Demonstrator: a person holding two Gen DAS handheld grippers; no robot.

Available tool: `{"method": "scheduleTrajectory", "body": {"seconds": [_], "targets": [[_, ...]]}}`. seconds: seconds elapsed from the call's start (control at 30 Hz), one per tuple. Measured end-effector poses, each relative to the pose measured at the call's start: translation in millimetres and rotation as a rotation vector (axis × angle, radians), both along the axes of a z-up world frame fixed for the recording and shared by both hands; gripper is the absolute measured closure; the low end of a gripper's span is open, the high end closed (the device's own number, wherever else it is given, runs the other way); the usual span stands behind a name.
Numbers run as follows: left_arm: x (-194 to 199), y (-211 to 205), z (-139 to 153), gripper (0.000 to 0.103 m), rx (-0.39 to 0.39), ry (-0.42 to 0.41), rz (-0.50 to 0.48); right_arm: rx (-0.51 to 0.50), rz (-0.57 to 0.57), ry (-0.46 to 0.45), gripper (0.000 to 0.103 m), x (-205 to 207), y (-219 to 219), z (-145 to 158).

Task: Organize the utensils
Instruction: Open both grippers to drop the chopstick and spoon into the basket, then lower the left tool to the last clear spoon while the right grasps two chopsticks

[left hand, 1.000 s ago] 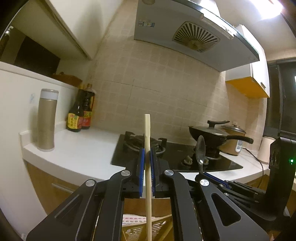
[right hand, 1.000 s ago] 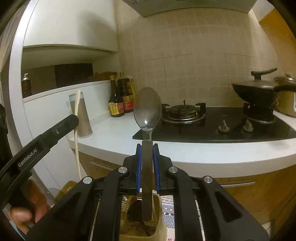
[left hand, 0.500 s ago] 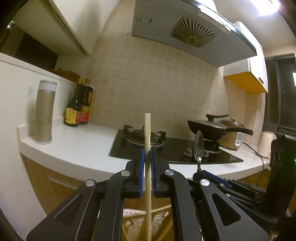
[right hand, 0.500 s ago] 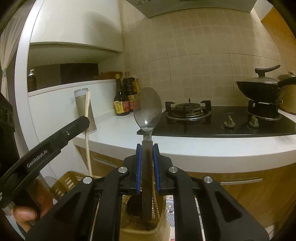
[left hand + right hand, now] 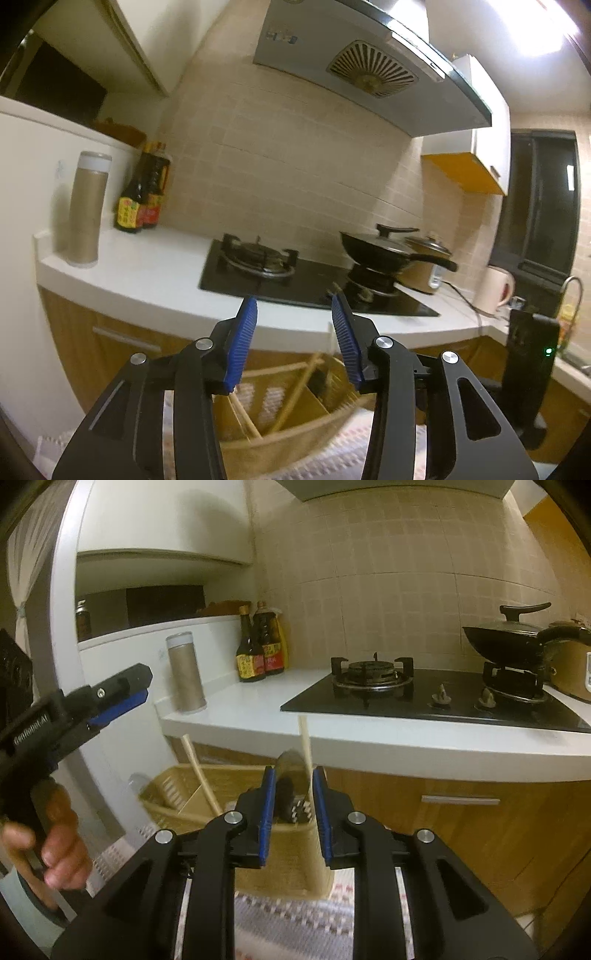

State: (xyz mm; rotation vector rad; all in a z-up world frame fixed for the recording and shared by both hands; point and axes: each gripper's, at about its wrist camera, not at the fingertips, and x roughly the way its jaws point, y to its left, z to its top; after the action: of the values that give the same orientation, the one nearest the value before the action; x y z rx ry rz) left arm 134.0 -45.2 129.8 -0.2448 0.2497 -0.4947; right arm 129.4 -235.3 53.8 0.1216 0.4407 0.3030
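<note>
Utensil basket (image 5: 177, 786): tan, slotted, below the counter edge. Contents: 2 pale chopsticks (image 5: 201, 771), leaning; 1 metal spoon (image 5: 290, 775), apparently bowl-up, blurred.

Warm, dim indoor light; a ceiling lamp (image 5: 543, 26) glares white above the range hood (image 5: 369, 66). Fisheye bending curves the tiled wall, corners vignette black, and the basket (image 5: 280, 435) below blurs.
</note>
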Motion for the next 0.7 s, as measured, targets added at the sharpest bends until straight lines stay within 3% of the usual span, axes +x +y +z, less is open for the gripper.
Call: {"method": "scheduleTrajectory", "body": {"seconds": [0.13, 0.27, 0.43, 0.57, 0.7], "targets": [[-16.3, 3.7, 3.1, 0.062, 0.014, 0.049, -0.028, -0.018, 0.03, 0.034, 0.084, -26.2, 4.7, 6.3], [-27.3, 8.5, 0.5, 0.062, 0.019, 0.125, -0.069, -0.037, 0.074, 0.064, 0.073, -48.3, 11.5, 9.2], [-33.0, 7.8, -16.8, 0.061, 0.099, 0.229, -0.076, -0.069, 0.124, 0.113, 0.07, -73.1, 24.2, 2.3], [-28.9, 5.5, -48.9, 0.056, 0.163, 0.377, -0.086, -0.069, 0.164, 0.251, 0.07, -83.4, 32.3, -17.5], [-16.3, 9.3, -83.5, 0.056, 0.158, 0.523, -0.098, -0.092, 0.197, 0.417, 0.07, -90.4, 41.1, -43.7]]}}
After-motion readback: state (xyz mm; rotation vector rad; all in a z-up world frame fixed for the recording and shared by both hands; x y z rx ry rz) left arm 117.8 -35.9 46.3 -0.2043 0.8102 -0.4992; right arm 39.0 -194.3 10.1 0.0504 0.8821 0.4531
